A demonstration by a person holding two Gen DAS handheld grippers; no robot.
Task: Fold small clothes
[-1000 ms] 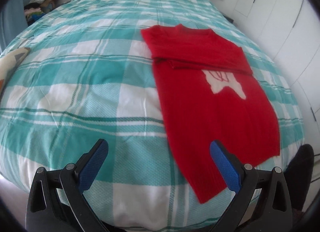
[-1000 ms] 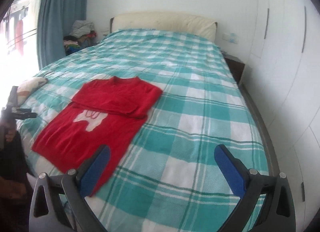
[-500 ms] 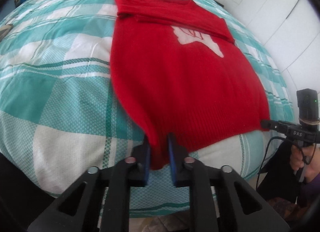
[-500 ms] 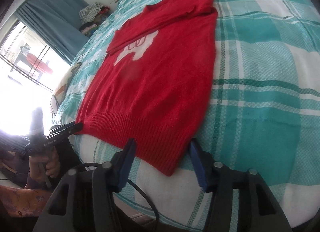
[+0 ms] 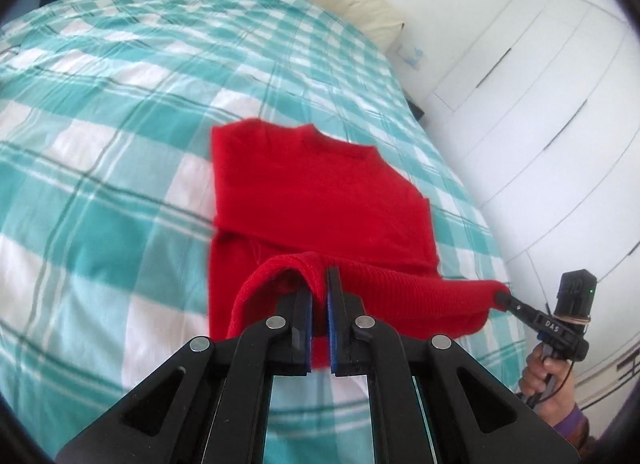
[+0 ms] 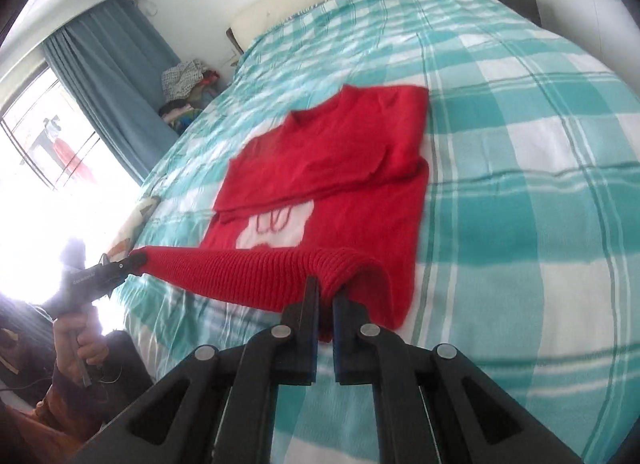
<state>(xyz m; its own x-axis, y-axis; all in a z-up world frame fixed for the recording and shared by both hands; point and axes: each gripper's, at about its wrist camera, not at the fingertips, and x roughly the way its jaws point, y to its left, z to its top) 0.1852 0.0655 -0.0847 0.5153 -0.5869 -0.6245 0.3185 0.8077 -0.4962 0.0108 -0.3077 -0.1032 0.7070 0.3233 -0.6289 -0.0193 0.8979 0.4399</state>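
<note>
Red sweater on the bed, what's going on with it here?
A person is folding a red sweater on a teal checked bedspread with two handheld grippers. The left gripper and the right gripper are each shut on a bottom corner of the ribbed hem, which is lifted and stretched between them. The sleeves are already folded across the chest; the upper body lies flat on the bed.

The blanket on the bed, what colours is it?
The blanket is teal and white checks with thin dark lines, clearest in the right wrist view.
</note>
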